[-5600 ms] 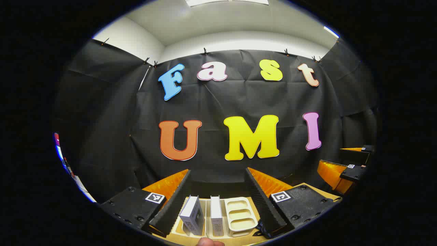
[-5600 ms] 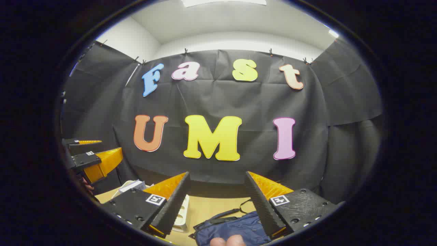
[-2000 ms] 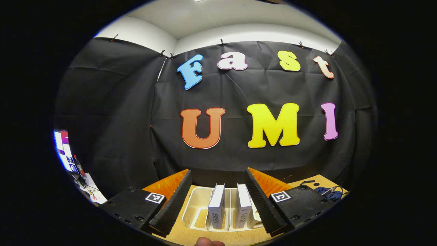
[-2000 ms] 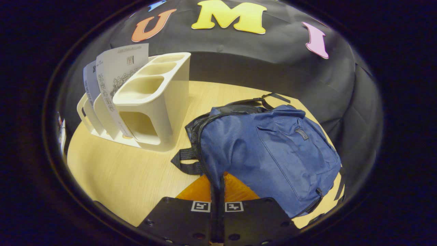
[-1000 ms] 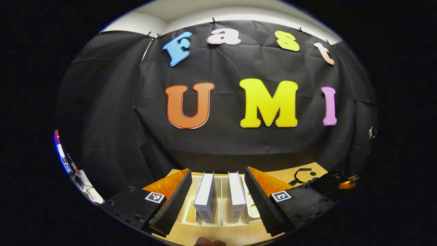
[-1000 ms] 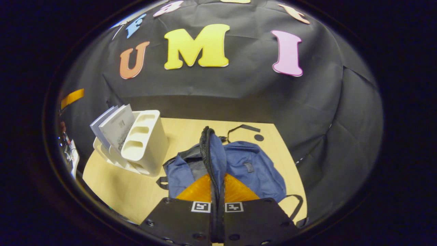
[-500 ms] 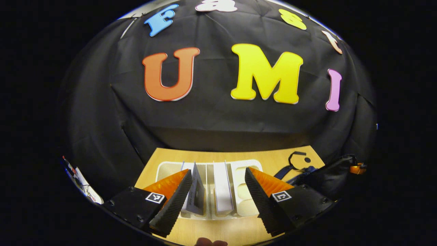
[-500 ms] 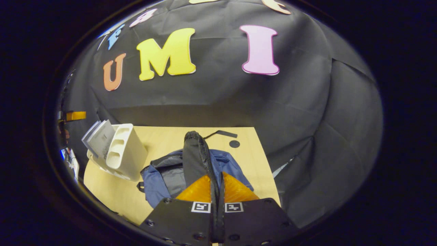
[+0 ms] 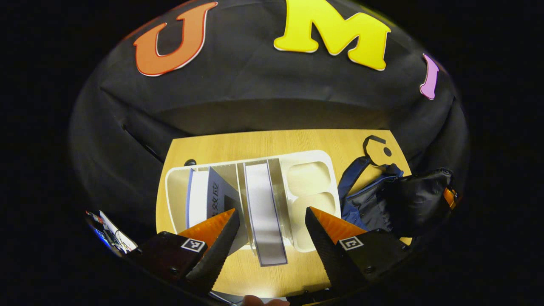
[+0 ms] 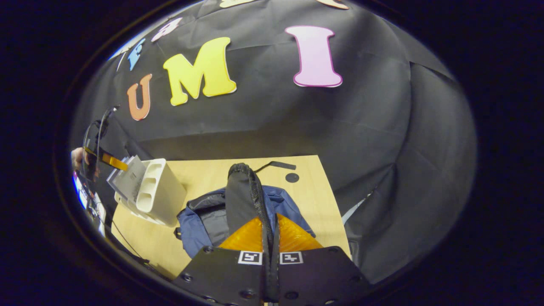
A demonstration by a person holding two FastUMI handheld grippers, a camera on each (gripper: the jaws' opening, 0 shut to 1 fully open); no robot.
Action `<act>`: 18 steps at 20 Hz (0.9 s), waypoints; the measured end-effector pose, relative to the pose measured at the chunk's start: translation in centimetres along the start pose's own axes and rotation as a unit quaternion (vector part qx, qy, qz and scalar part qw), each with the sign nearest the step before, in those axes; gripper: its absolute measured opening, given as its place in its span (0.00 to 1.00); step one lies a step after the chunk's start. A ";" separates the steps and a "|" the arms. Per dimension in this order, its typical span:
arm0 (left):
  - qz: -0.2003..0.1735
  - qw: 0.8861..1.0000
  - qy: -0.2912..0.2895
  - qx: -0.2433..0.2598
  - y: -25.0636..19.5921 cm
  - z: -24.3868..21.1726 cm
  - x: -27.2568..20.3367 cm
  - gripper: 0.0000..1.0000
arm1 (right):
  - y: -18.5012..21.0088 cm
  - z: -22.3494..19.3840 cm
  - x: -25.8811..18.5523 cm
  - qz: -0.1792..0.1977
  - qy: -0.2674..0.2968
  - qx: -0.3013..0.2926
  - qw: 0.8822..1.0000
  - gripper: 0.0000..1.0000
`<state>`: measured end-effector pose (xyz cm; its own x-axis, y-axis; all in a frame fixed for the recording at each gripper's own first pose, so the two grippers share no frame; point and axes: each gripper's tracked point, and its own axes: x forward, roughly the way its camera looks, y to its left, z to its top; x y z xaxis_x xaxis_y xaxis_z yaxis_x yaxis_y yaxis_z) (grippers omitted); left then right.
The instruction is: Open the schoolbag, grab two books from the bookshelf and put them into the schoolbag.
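In the left gripper view, the left gripper (image 9: pixel 272 231) hung above the white bookshelf (image 9: pixel 308 155) on the wooden table (image 9: pixel 238 142), its fingers spread wide apart and holding nothing. Between the fingers stood a white book (image 9: pixel 263 212), upright in a slot of the bookshelf; a second book (image 9: pixel 208 195) leaned in the slot to its left, just beside the left finger (image 9: pixel 212 238). To the right of the bookshelf lay the blue schoolbag (image 9: pixel 365 204), with a black flap (image 9: pixel 414 199) of it raised up. In the right gripper view, the right gripper (image 10: pixel 272 238) was closed, its two orange fingers pinched together on the zipper edge of the schoolbag (image 10: pixel 199 225), lifting the black flap (image 10: pixel 240 195) so that the bag stood open beneath it with its grey lining showing. The bookshelf (image 10: pixel 159 191) sat left of the bag on the table (image 10: pixel 314 195), with the books (image 10: pixel 127 178) leaning in it, and the other gripper's orange finger (image 10: pixel 110 161) showed just above them.
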<state>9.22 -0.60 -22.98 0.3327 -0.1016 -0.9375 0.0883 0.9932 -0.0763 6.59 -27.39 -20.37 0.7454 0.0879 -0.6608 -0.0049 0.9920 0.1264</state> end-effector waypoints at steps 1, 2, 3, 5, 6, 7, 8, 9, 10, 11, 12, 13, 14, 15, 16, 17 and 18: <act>-0.004 1.000 0.019 -0.002 -0.3 -0.4 0.4 0.99 | -0.1 0.0 -0.1 0.001 -0.001 0.000 1.000 0.00; -0.006 0.999 0.038 -0.003 -0.3 -0.8 0.9 0.98 | -0.1 -0.1 -0.2 0.002 -0.003 -0.001 1.000 0.00; -0.001 0.999 0.053 -0.004 -0.2 -1.2 1.4 0.98 | -0.1 -0.2 -0.2 0.004 -0.004 0.001 1.000 0.01; 0.004 0.996 0.083 -0.007 0.1 -1.8 2.5 0.98 | -0.2 -0.5 0.0 0.006 -0.002 0.006 1.000 0.00; 0.005 0.995 0.100 -0.015 0.3 -2.2 3.0 0.98 | -0.3 -0.6 0.0 0.006 -0.002 0.008 1.000 0.01; 0.009 0.993 0.116 -0.023 0.6 -2.7 3.5 0.98 | -0.4 -0.7 0.0 0.005 -0.003 0.008 1.000 0.00; 0.014 0.991 0.131 -0.034 0.8 -3.2 3.9 0.98 | -0.5 -0.7 -0.1 0.004 -0.004 0.007 1.000 0.00; 0.015 0.989 0.142 -0.045 1.0 -3.9 4.3 0.94 | -0.5 -0.6 -0.1 0.004 -0.005 0.006 1.000 0.00; 0.015 0.986 0.157 -0.055 1.0 -4.4 4.7 0.92 | -0.5 -0.7 -0.2 0.004 -0.005 0.006 1.000 0.00; 0.013 0.984 0.168 -0.064 0.9 -5.0 4.9 0.87 | -0.4 -0.7 -0.3 0.005 -0.004 0.006 1.000 0.00; 0.011 0.982 0.174 -0.070 0.7 -5.3 5.1 0.85 | -0.4 -0.7 -0.2 0.005 -0.005 0.007 1.000 0.00; 0.011 0.982 0.176 -0.072 0.8 -5.3 5.2 0.82 | -0.4 -0.7 -0.1 0.005 -0.004 0.007 1.000 0.00; 0.012 0.981 0.178 -0.072 0.9 -5.3 5.4 0.81 | -0.5 -0.7 -0.1 0.004 -0.005 0.007 1.000 0.00; 0.012 0.981 0.180 -0.072 0.8 -5.3 5.4 0.75 | -0.5 -0.7 -0.1 0.003 -0.006 0.009 1.000 0.00; 0.013 0.980 0.183 -0.073 0.8 -5.3 5.5 0.73 | -0.4 -0.8 -0.2 0.003 -0.006 0.012 1.000 0.00; 0.015 0.980 0.184 -0.072 0.7 -5.3 5.5 0.67 | -0.4 -0.8 -0.2 0.002 -0.006 0.014 1.000 0.00; 0.020 0.980 0.184 -0.071 0.8 -5.2 5.5 0.61 | -0.4 -0.9 -0.2 0.002 -0.006 0.014 1.000 0.00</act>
<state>6.24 -0.11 -29.94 -0.0310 -0.0603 -0.9977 -0.0586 0.9966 -0.0584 5.82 -27.70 -20.91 0.7528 0.0905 -0.6520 0.0112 0.9886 0.1502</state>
